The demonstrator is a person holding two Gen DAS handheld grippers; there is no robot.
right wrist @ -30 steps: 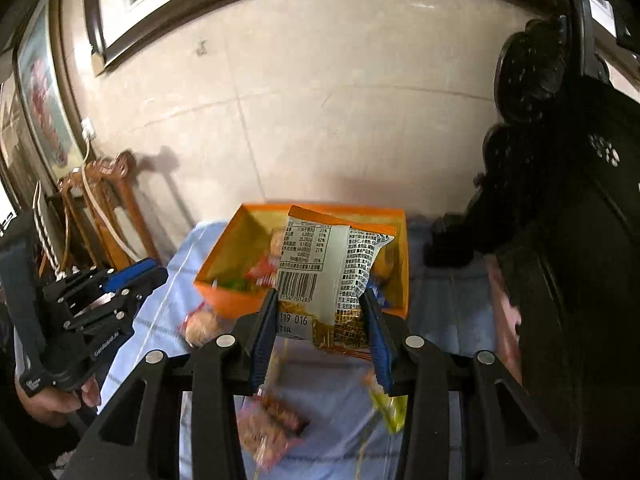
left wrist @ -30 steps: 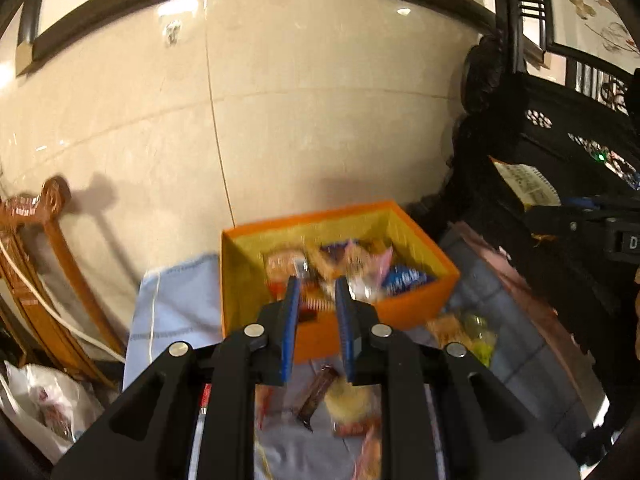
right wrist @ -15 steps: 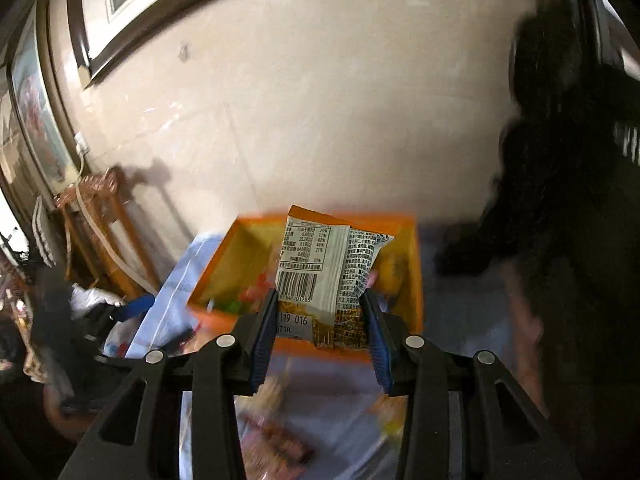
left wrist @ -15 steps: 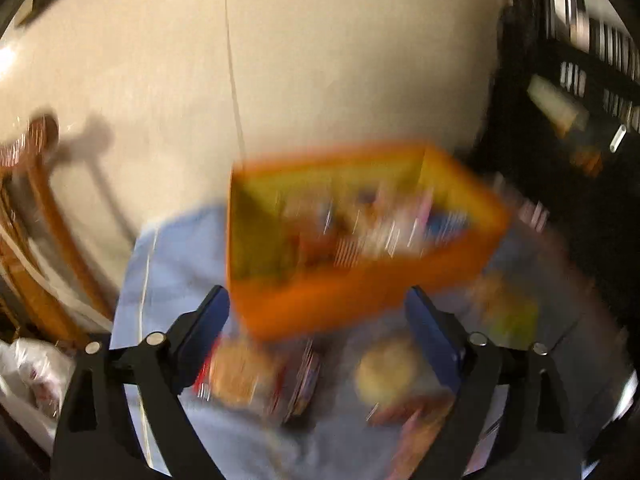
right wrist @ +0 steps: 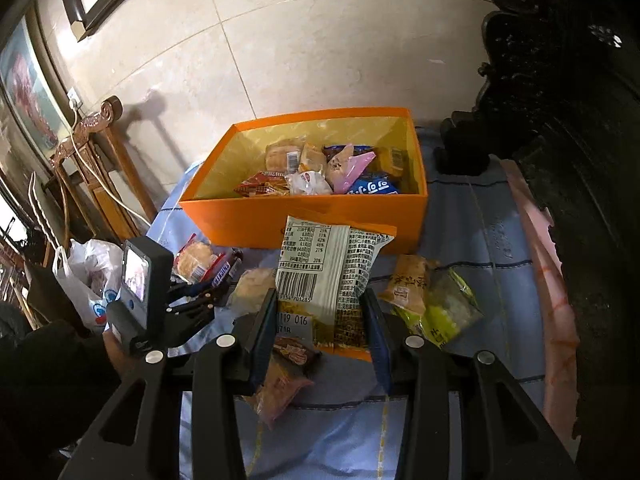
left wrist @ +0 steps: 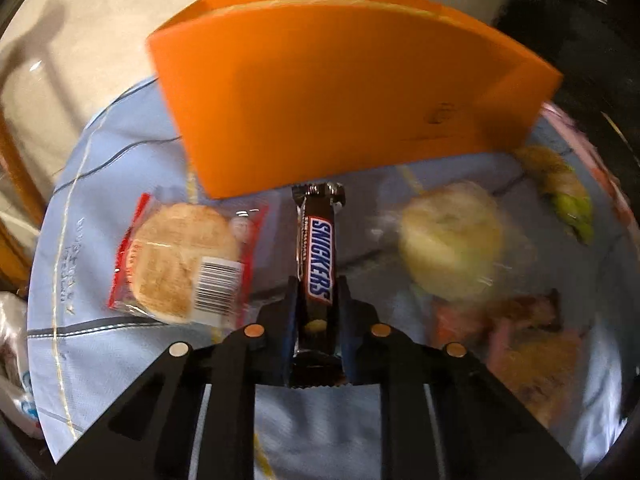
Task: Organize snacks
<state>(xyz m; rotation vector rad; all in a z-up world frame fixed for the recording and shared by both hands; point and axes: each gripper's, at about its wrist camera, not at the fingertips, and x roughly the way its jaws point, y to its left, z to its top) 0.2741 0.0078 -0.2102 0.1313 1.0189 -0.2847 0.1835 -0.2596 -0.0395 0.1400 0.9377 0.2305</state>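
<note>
Orange box (right wrist: pixel 304 216) sits ahead on the surface, half filled. My left gripper (left wrist: pixel 318 300) has its jaws clamped on the Snickers bar (left wrist: pixel 319 256); my right gripper (right wrist: pixel 320 312) pinches a noodle packet (right wrist: pixel 328 272). Next, I judge, lift both over the rim and release.

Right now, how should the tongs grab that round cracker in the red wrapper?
Take the round cracker packet by its crimped red side edges, coming straight down from above. It lies flat on the blue cloth, so there is no gap underneath. The flat ends pinch easily and spare the brittle disc.
</note>
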